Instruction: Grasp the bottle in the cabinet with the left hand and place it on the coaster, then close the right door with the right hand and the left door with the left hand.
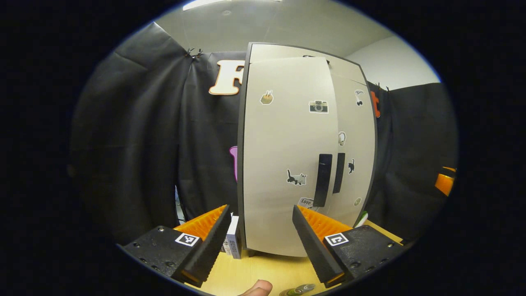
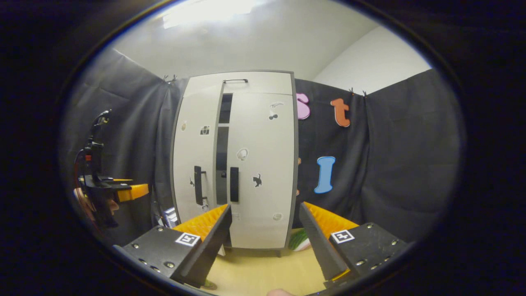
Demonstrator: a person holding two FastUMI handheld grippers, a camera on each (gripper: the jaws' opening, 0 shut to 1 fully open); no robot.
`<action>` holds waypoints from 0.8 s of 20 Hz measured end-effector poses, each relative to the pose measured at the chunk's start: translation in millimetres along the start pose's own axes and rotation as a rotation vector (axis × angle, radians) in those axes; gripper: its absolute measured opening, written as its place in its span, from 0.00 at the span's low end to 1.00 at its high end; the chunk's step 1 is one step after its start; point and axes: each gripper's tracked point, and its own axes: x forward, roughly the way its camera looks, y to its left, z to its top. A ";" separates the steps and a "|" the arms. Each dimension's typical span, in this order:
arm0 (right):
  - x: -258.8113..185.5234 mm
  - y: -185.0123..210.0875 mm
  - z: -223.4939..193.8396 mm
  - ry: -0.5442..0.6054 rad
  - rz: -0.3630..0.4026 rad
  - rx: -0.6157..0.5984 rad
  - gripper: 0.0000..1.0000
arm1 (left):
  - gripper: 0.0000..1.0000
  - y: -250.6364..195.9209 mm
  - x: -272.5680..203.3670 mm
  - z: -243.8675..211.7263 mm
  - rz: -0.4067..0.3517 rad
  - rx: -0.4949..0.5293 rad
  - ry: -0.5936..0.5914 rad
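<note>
**Mia:** In the left gripper view, what is in the middle of the frame?

**Ben:** The tall white cabinet with rounded dark edges. Its left door with the long black handle is swung out a little bit. The right door sits flat behind it.

**Mia:** And the left gripper?

**Ben:** At the bottom of the frame. Its fingers are spread wide with nothing between them. The left door stands straight ahead of it, close by, with the handle standing up and down, up and to the right.

**Mia:** Where is the bottle?

**Ben:** I think that is its small cap, at the very bottom edge, on the pale wooden table. I cannot see the coaster.

**Mia:** Now the right gripper view.

**Ben:** The right gripper is wide apart too, holding nothing. A dark gap shows between the doors, left of center. The left gripper is far over at the left edge, so I think it is the one to push.
</note>
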 end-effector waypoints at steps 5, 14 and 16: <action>5.4 2.4 -7.3 -0.009 -0.036 -0.046 0.96 | 0.95 -4.2 -16.2 1.4 0.014 0.047 -0.016; -12.1 30.2 -19.5 0.013 -0.010 -0.082 1.00 | 0.95 -21.8 -56.1 -7.7 -0.027 -0.004 -0.017; -16.1 27.8 -24.4 0.027 -0.016 -0.097 0.96 | 0.93 -18.8 -63.1 -16.0 -0.013 -0.018 0.001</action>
